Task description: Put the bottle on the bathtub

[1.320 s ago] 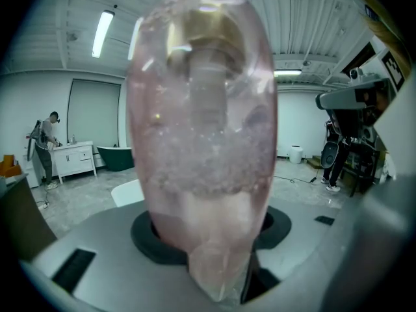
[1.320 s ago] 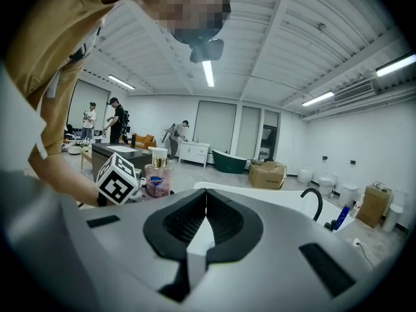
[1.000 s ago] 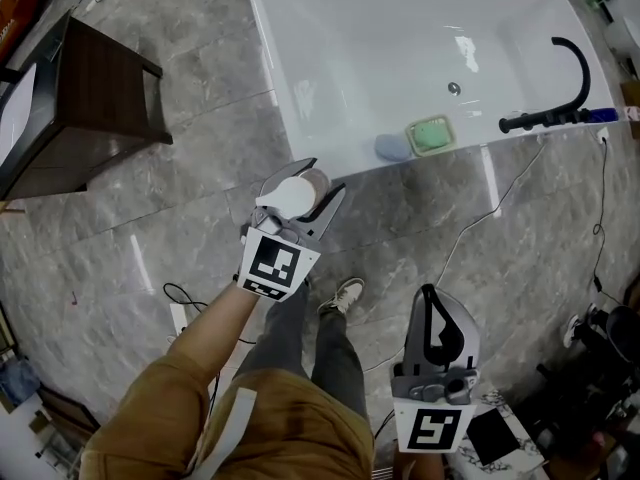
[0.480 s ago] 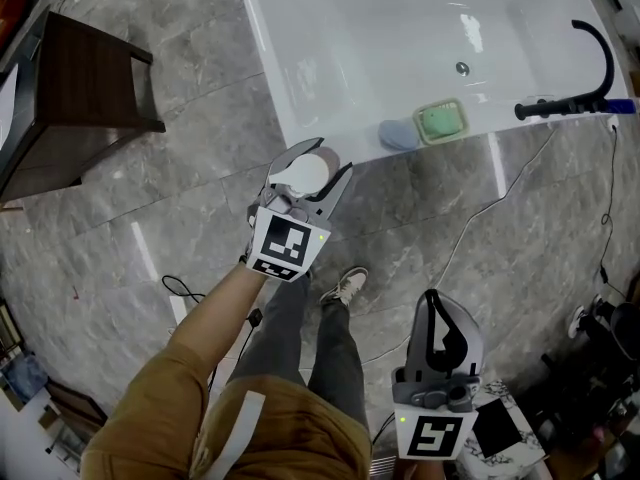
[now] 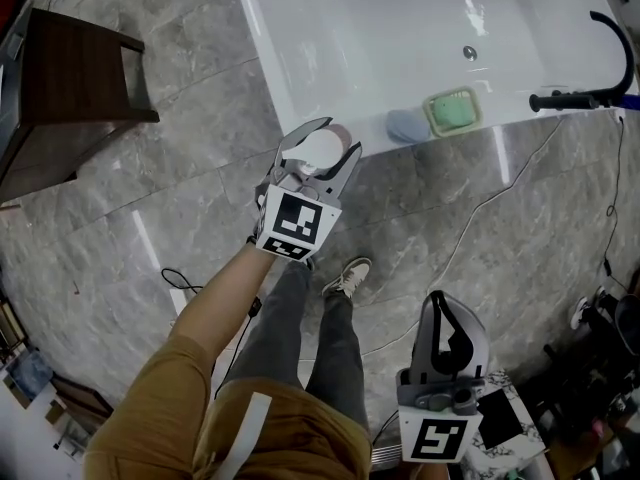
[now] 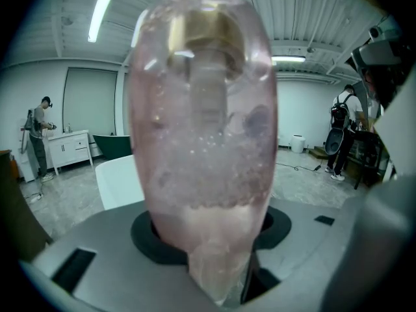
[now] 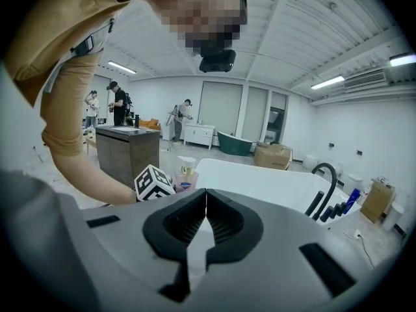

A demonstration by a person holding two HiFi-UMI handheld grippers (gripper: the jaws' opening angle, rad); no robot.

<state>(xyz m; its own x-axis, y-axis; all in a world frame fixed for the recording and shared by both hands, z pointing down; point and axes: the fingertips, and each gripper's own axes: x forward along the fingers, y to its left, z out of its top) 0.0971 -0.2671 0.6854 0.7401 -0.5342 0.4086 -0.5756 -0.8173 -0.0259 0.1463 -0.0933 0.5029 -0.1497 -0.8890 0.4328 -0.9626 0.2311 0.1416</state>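
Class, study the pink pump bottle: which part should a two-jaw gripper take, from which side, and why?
Grip the bottle around its rounded lower body, coming in sideways, as the left gripper does now. It stands upright with a narrow pump on top, so a side grip probably keeps it steady and its base free.

- No word, number or brand name can be read anywhere in these views.
- The marker cube (image 5: 297, 223) on the left tool (image 5: 326, 140) bears a black-and-white square code. It is a block pattern with no letters or digits.
- The second marker cube (image 5: 437, 436), on the right tool (image 5: 447, 300), bears a similar square code, also without readable characters.
- In the right gripper view the bottle (image 7: 185, 177) shows a small blue label (image 7: 184, 186) on its pink body. The print on it is too small to make out.
- In the left gripper view the bottle fills the picture, and no print shows on the side facing the camera.
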